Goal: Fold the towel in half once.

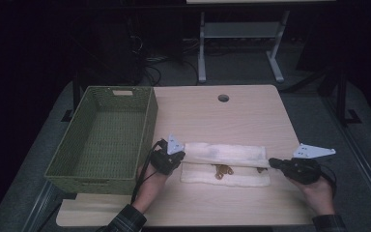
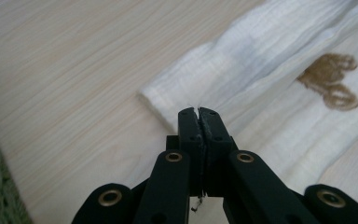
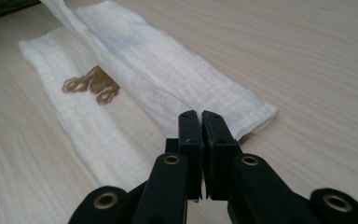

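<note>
Left tongs (image 2: 199, 112) and right tongs (image 3: 200, 114) each pinch an end of the white cloth (image 1: 224, 153) | mid-fold between them | risk: uneven pull could skew the fold.

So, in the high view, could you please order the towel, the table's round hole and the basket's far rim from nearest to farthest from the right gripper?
1. Towel: at the right gripper's tips, left of it.
2. Hole: farther back, mid-table.
3. Basket's far rim: far left corner, farthest.

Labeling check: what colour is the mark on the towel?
Brown, on the white towel; clearest in the right gripper view.
</note>
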`<state>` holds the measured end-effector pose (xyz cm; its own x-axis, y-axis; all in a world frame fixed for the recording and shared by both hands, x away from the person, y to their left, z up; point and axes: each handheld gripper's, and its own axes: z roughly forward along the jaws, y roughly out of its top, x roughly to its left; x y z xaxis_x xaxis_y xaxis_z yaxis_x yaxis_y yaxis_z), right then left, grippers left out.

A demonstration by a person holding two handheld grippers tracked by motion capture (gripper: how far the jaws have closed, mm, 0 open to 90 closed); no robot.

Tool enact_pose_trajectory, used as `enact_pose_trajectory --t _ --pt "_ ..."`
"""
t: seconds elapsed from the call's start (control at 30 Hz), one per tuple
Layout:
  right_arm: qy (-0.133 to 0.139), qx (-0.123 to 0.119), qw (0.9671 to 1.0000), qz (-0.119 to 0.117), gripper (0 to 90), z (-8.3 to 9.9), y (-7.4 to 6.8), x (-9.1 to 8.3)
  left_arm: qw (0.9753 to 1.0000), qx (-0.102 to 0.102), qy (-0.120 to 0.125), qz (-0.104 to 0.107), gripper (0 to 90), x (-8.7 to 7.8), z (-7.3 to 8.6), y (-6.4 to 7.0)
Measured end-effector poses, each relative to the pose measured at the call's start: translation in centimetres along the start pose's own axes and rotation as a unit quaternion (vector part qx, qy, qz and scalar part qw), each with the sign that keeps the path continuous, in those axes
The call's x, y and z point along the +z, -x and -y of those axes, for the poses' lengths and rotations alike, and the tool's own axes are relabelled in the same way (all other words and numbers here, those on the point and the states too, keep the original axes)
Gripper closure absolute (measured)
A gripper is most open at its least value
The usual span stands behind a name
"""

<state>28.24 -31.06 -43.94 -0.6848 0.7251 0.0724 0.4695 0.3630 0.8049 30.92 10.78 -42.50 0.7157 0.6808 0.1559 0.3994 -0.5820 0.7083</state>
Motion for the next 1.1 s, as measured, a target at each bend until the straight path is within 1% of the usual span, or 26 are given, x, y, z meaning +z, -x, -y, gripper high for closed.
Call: enact_pose_trajectory --t 0.03,0.1,0.17,0.2,0.23,0.27,0.3,0.33,0.37,0.4,0.5,0.53,0.57,0.6,0.63,0.67,0.73,0.77,0.8,0.83,0.87,0.93,1.0,1.07,1.1 --pt "-0.006 -0.002 1.0 -0.001 87.2 0.2 -0.3 0.0 1.0 -0.003 0.001 0.0 88.5 0.0 0.1 0.3" --pt "-0.012 -0.006 0.9999 0.0 87.3 0.4 -0.5 0.0 1.0 0.007 -0.007 0.002 88.5 -0.2 0.3 0.8" --pt "-0.012 -0.003 0.9999 -0.002 87.2 0.7 -0.6 -0.2 0.9998 0.009 -0.016 0.007 88.5 -0.3 0.6 1.2" --pt "-0.012 -0.003 0.9999 -0.001 87.2 0.8 -0.6 -0.3 0.9998 0.007 -0.018 0.009 88.5 -0.2 0.8 1.3" --pt "-0.013 -0.001 0.9999 -0.003 87.2 1.0 -0.7 -0.4 0.9995 0.006 -0.027 0.015 88.5 -0.2 1.0 1.3" --pt "-0.015 -0.001 0.9999 -0.005 87.2 1.2 -0.7 -0.4 0.9994 0.003 -0.028 0.018 88.5 -0.1 1.1 1.3" --pt "-0.018 -0.001 0.9998 -0.006 87.2 1.3 -0.8 -0.4 0.9993 0.005 -0.03 0.019 88.5 -0.2 1.2 1.3" --pt "-0.02 -0.001 0.9998 -0.009 87.2 1.5 -0.9 -0.4 0.9994 0.001 -0.029 0.019 88.5 -0.2 1.3 1.5" --pt "-0.022 -0.001 0.9997 -0.01 87.2 1.6 -1.0 -0.4 0.9993 0.006 -0.031 0.019 88.5 -0.3 1.3 1.5" --pt "-0.026 -0.003 0.9996 -0.012 87.2 1.7 -1.2 -0.4 0.9992 0.003 -0.033 0.02 88.5 -0.4 1.4 1.5" --pt "-0.03 -0.006 0.9994 -0.019 87.2 2.2 -1.5 -0.4 0.9986 0.008 -0.045 0.025 88.3 -0.4 1.7 1.6" --pt "-0.034 -0.004 0.9992 -0.02 87.1 2.3 -1.7 -0.4 0.9986 0.003 -0.045 0.028 88.2 -0.3 1.8 1.7" --pt "-0.036 -0.004 0.9991 -0.023 86.9 2.5 -1.8 -0.3 0.9983 0.002 -0.05 0.031 87.8 -0.3 1.8 1.7" --pt "-0.042 -0.005 0.9988 -0.023 85.7 2.7 -1.9 -0.3 0.9983 0.002 -0.048 0.032 87.2 -0.3 1.9 1.7" --pt "-0.044 -0.005 0.9988 -0.023 83.6 2.7 -1.9 -0.3 0.9985 0.0 -0.046 0.03 85.5 -0.3 1.9 1.7" --pt "-0.042 -0.006 0.9989 -0.023 79.1 2.8 -1.9 -0.3 0.9987 -0.003 -0.042 0.029 80.7 -0.3 1.8 1.7" --pt "-0.035 0.003 0.9992 -0.022 71.1 2.6 -1.8 -0.5 0.9991 -0.008 -0.033 0.027 72.6 -0.4 1.7 1.6" --pt "-0.027 0.003 0.9994 -0.022 68.5 2.5 -1.7 -0.6 0.999 -0.012 -0.029 0.031 68.4 -0.5 1.6 1.5" --pt "-0.025 0.005 0.9995 -0.019 66.9 2.3 -1.6 -0.7 0.999 -0.015 -0.025 0.033 64.6 -0.5 1.5 1.4" --pt "-0.024 0.008 0.9995 -0.017 65.0 2.3 -1.6 -0.7 0.999 -0.014 -0.021 0.036 61.8 -0.5 1.4 1.3" --pt "-0.021 0.007 0.9996 -0.015 63.2 2.2 -1.5 -0.7 0.9988 -0.019 -0.015 0.041 58.6 -0.5 1.3 1.3" --pt "-0.022 0.016 0.9995 -0.015 60.1 2.0 -1.4 -0.7 0.9987 -0.023 -0.008 0.045 53.0 -0.4 1.0 1.2" --pt "-0.016 0.021 0.9996 -0.013 57.5 1.8 -1.3 -0.7 0.9983 -0.026 0.0 0.051 49.5 -0.3 0.6 1.1" --pt "-0.011 0.022 0.9997 -0.01 56.7 1.4 -1.0 -0.6 0.9984 -0.019 0.005 0.052 47.2 -0.1 0.2 0.8" --pt "-0.009 0.022 0.9997 -0.008 56.7 1.2 -0.8 -0.5 0.9983 -0.025 0.006 0.053 46.6 0.1 -0.1 0.7"
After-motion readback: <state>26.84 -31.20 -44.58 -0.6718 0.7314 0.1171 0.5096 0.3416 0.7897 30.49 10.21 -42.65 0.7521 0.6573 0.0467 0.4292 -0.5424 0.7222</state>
